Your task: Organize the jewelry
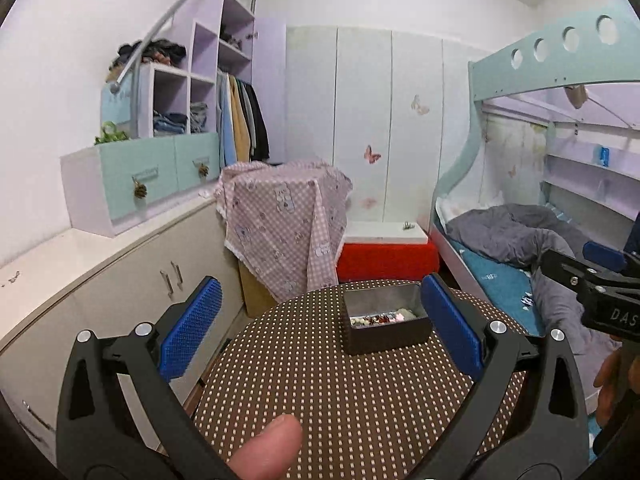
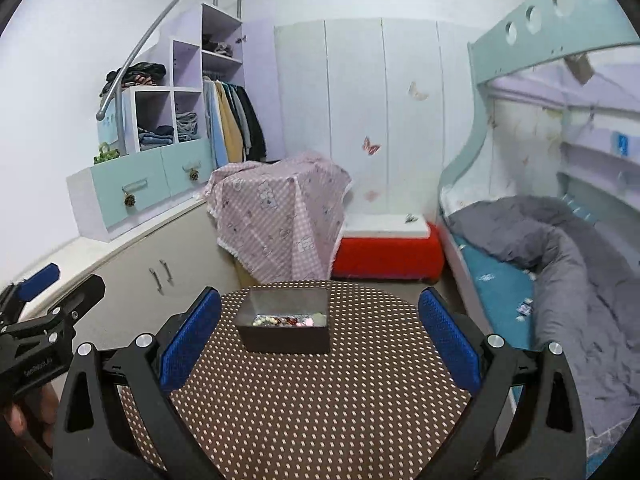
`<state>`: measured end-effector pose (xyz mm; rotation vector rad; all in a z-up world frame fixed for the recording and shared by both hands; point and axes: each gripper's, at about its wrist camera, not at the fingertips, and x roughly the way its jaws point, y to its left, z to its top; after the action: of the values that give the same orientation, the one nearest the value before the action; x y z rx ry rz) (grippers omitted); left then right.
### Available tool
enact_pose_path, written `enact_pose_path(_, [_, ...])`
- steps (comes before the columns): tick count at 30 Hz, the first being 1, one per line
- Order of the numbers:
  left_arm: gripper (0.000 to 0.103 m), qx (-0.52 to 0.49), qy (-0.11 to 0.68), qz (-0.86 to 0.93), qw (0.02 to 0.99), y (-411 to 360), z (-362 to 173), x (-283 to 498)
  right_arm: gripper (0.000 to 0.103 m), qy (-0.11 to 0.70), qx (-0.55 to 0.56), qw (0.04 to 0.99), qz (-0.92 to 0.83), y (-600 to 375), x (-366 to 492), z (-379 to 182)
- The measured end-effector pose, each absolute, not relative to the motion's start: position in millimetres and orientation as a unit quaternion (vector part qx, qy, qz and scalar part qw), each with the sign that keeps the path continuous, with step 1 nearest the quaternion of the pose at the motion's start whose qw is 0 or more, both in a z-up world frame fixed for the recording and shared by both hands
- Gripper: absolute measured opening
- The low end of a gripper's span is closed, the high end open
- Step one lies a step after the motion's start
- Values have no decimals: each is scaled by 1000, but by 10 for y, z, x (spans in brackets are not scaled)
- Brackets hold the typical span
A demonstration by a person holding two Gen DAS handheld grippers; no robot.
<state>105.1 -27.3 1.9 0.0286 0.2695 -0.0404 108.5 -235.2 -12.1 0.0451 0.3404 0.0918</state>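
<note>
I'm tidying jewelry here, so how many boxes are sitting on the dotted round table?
1. A single dark box with beaded jewelry inside sits near the far edge of the table. Anything hidden below the grippers cannot be ruled out.

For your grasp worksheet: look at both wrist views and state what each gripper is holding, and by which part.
Nothing is held. The left gripper and right gripper are both open and empty above the dotted table; the jewelry lies in the dark box.
</note>
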Motion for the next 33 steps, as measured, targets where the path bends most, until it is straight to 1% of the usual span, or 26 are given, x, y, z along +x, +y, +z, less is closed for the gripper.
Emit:
enact_pose_path(6, [97, 46, 104, -4, 994, -361, -96, 565, 95, 137, 6, 990, 32, -2193, 607, -190])
enact_pose_path(15, [97, 16, 80, 0, 997, -217, 44, 86, 95, 101, 3, 995, 23, -2068, 65, -145])
enact_pose_path(19, [97, 12, 72, 8, 997, -188, 88, -2, 95, 90, 4, 996, 26, -2043, -81, -139])
enact_pose_path(33, [97, 7, 69, 6, 998, -197, 51, -102, 95, 75, 7, 997, 22, -2003, -197, -84])
